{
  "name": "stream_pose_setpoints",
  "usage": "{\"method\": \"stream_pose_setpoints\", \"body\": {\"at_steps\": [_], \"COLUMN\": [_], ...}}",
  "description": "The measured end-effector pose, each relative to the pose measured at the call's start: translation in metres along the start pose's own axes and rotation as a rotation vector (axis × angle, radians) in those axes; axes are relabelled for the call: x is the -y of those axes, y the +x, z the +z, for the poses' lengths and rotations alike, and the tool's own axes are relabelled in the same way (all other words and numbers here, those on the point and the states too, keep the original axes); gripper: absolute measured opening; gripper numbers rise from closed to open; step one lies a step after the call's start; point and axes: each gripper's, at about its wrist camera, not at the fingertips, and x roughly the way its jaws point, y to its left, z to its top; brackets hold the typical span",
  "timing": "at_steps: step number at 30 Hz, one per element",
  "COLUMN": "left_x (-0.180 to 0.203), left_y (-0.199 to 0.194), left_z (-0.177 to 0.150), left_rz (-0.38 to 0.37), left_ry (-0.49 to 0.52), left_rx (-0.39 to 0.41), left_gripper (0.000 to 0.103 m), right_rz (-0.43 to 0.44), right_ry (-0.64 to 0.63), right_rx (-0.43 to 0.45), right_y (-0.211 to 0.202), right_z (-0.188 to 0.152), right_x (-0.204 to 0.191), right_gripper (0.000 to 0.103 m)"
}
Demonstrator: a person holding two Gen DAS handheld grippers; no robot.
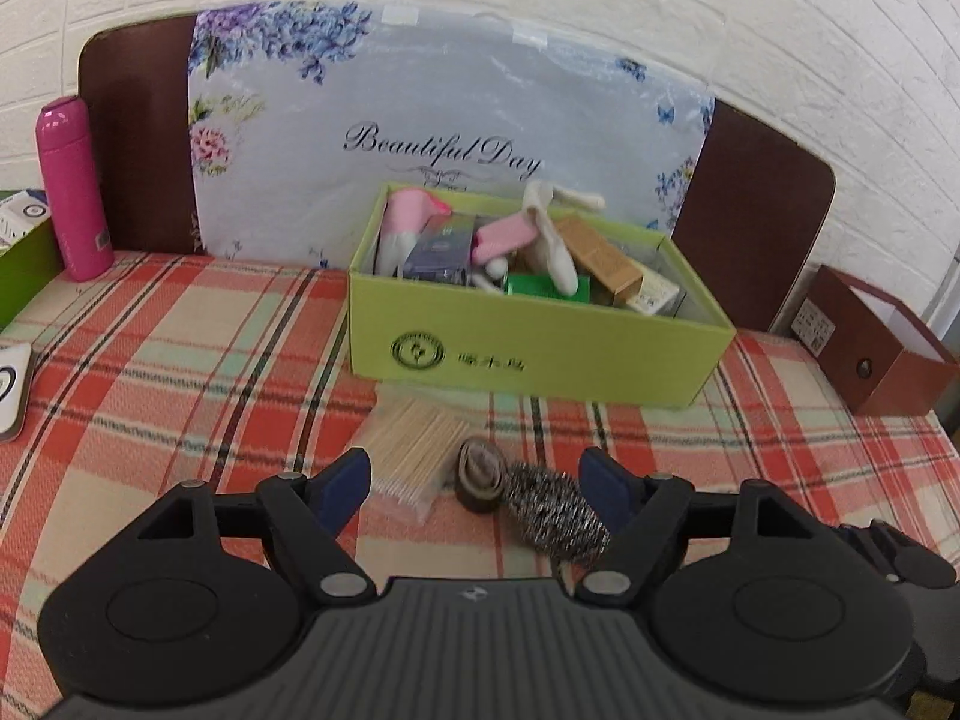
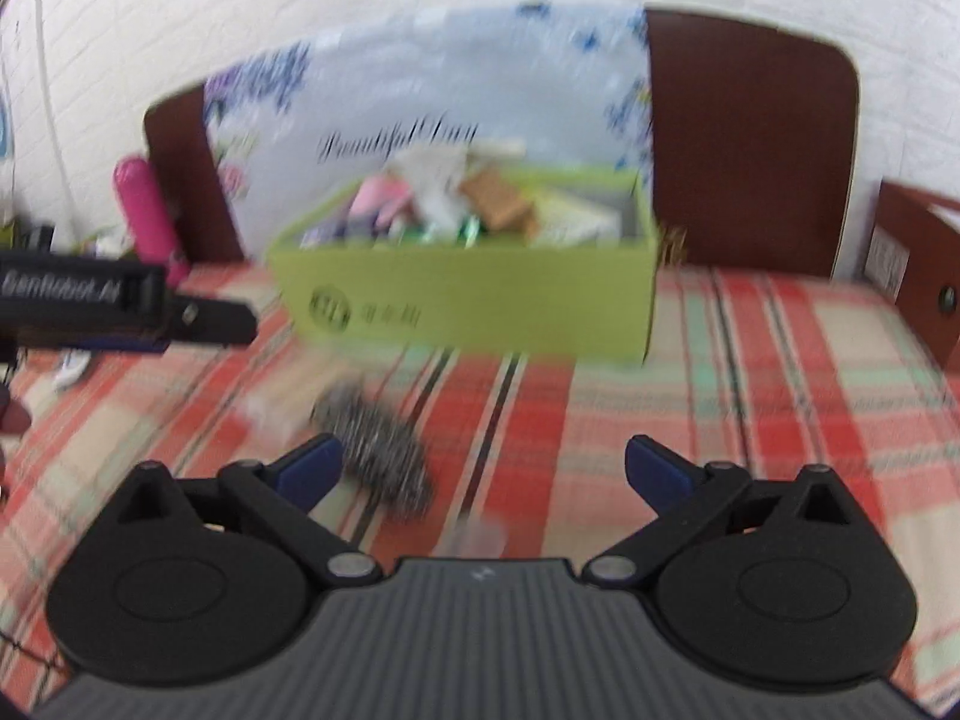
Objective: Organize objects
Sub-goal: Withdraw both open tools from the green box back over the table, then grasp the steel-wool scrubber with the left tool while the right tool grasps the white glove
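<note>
Nearest the left wrist camera, the left hand-held gripper (image 1: 474,480) is held with jaws spread wide and nothing clamped; a grey steel-wool scourer (image 1: 555,513), a small dark roll (image 1: 479,476) and a clear packet of wooden sticks (image 1: 408,450) are seen lying beyond its fingers on the red plaid bench (image 1: 180,372). The right hand-held gripper (image 2: 483,468) is likewise spread and empty. Behind them, the lime-green cardboard box (image 1: 528,354) is seen filled with assorted items.

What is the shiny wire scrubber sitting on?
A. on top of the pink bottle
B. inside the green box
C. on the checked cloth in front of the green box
C: the wire scrubber lies on the checked cloth, in front of the green box, beside the bundle of wooden sticks.
</note>
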Motion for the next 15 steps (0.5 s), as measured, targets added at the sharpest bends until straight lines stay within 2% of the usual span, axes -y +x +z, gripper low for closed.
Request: {"method": "stream_pose_setpoints", "body": {"at_steps": [2, 6, 7, 8, 11, 13, 15], "left_x": [-0.004, -0.003, -0.001, 0.001, 0.010, 0.017, 0.023], "left_y": [0.002, 0.007, 0.008, 0.011, 0.020, 0.030, 0.041], "left_z": [-0.009, -0.019, -0.020, -0.020, -0.018, -0.016, -0.013], "left_rz": [-0.003, -0.047, -0.056, -0.064, -0.096, -0.118, -0.123], "left_ry": [-0.017, -0.019, -0.017, -0.017, -0.024, -0.041, -0.072], "left_rx": [-0.027, -0.062, -0.064, -0.067, -0.086, -0.097, -0.110], "left_gripper": [0.079, 0.079, 0.079, 0.079, 0.079, 0.079, 0.079], "right_rz": [0.012, 0.034, 0.025, 0.001, -0.024, -0.049, -0.083], "right_ry": [-0.021, -0.030, -0.042, -0.063, -0.065, -0.043, -0.024], "right_rx": [-0.048, -0.109, -0.106, -0.095, -0.096, -0.095, -0.092], "right_y": [0.005, 0.011, 0.010, 0.007, 0.000, -0.005, -0.012], "right_z": [-0.017, -0.038, -0.041, -0.042, -0.045, -0.048, -0.052], "right_x": [-0.012, -0.024, -0.024, -0.025, -0.013, 0.000, 0.009], "right_gripper": [0.085, 0.074, 0.068, 0.053, 0.031, 0.027, 0.027]}}
